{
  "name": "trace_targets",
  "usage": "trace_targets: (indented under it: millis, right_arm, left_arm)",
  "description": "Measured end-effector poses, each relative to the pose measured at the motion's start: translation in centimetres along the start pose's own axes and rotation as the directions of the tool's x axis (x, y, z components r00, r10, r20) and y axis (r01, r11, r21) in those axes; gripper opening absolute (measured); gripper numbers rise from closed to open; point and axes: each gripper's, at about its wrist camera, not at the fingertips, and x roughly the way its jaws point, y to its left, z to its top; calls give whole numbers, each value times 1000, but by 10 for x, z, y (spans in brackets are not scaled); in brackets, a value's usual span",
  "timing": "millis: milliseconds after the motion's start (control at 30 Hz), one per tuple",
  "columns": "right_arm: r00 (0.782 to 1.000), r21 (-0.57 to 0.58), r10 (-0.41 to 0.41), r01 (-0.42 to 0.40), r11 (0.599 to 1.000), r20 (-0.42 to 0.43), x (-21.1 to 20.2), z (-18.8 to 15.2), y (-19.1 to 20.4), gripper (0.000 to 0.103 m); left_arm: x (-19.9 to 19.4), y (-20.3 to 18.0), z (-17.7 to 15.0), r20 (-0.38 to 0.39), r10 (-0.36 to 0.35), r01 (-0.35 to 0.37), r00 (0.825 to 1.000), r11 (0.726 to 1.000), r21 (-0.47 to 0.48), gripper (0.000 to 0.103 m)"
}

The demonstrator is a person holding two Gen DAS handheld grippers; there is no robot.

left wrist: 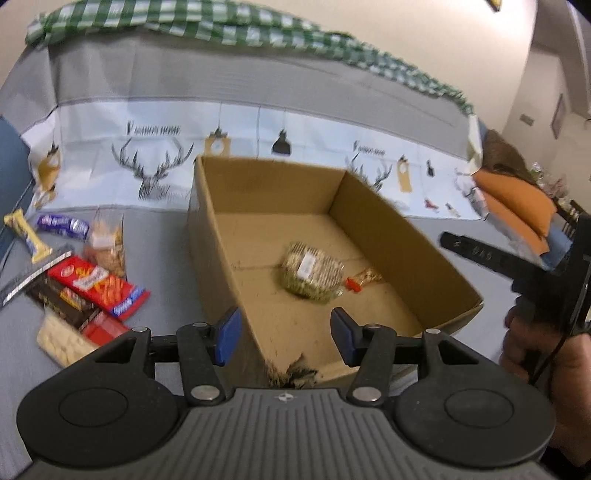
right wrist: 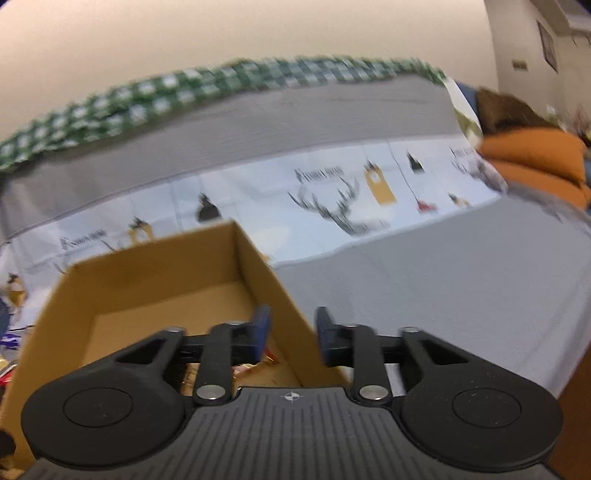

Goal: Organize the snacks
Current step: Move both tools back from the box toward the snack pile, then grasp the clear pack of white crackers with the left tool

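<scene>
An open cardboard box [left wrist: 417, 254] sits on the grey table; inside lie a clear bag of nuts [left wrist: 312, 273] and a small orange-gold candy [left wrist: 364, 278]. Left of the box is a pile of snacks: a red packet [left wrist: 98, 286], a dark chocolate bar [left wrist: 61, 301], a white bar [left wrist: 61, 338], a blue wrapper [left wrist: 62, 226], a yellow bar [left wrist: 26, 234] and a clear bag of snacks [left wrist: 107, 243]. My left gripper [left wrist: 284, 334] is open and empty, straddling the box's near left corner. My right gripper [right wrist: 291, 332] is open and empty, straddling the box's right wall [right wrist: 284, 295]; it also shows in the left wrist view [left wrist: 517, 262].
A white cloth with deer prints [left wrist: 155, 162] covers the table's far part, with a green checked cloth [left wrist: 207, 26] behind it. An orange cushion [left wrist: 517, 199] lies at the right. Bare grey table [right wrist: 443, 288] stretches right of the box.
</scene>
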Motion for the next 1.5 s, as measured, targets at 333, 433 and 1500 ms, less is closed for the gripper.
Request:
trace_targets:
  millis: [333,433,1500]
  right_arm:
    - [983,-34,182,-182,983,4,-35,-9,32,65]
    - [980,-61,200,-199,978,19,-44,-12,41,65]
    - [867,-334,487,-493,803,-109,-75,-45,174,33]
  left_arm:
    - [-20,-6,-1,93,-80,73,993,995,72,63]
    - [-22,-5,-4,82,-125,118,989,990,82,63]
    - [-18,201,-2,37,57,-46,998,967,-251,27]
